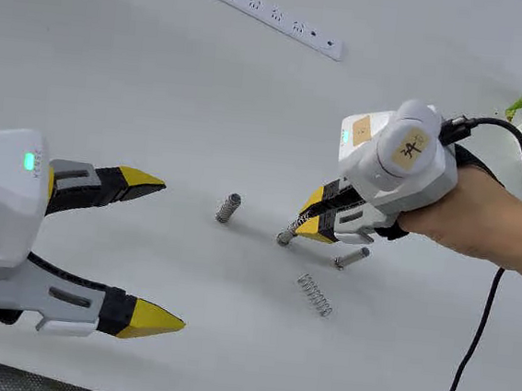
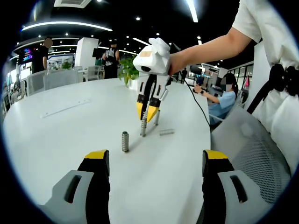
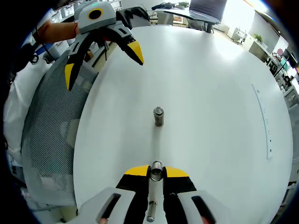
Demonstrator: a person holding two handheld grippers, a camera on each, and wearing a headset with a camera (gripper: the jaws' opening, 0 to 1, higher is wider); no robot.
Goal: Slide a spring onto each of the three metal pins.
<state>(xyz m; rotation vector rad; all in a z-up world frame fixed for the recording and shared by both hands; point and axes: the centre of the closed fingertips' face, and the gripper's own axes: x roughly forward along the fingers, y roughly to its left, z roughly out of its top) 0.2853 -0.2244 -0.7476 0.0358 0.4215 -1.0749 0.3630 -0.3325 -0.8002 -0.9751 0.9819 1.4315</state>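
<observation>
While the right gripper (image 1: 310,219) pinches a spring (image 3: 156,171) upright on the white table (image 1: 161,84), just right of the sprung pin (image 1: 228,207), the left gripper (image 1: 170,251) hangs wide open to that pin's left. A bare pin (image 1: 351,257) and a loose spring (image 1: 314,294) lie farther right. A power strip (image 1: 260,9) lies beyond the sprung pin, and a lit open office surrounds the table.

The left claw (image 1: 170,251) and right claw (image 1: 303,220) match: white housings, black jaw arms, yellow pointed tips. A green light (image 1: 29,161) glows on the left housing. The right has a tan marked sticker (image 1: 411,148) on its round cap, a black cable (image 1: 483,314) and a black wrist strap (image 1: 472,160). The sleeve (image 2: 254,18) is white and short.
</observation>
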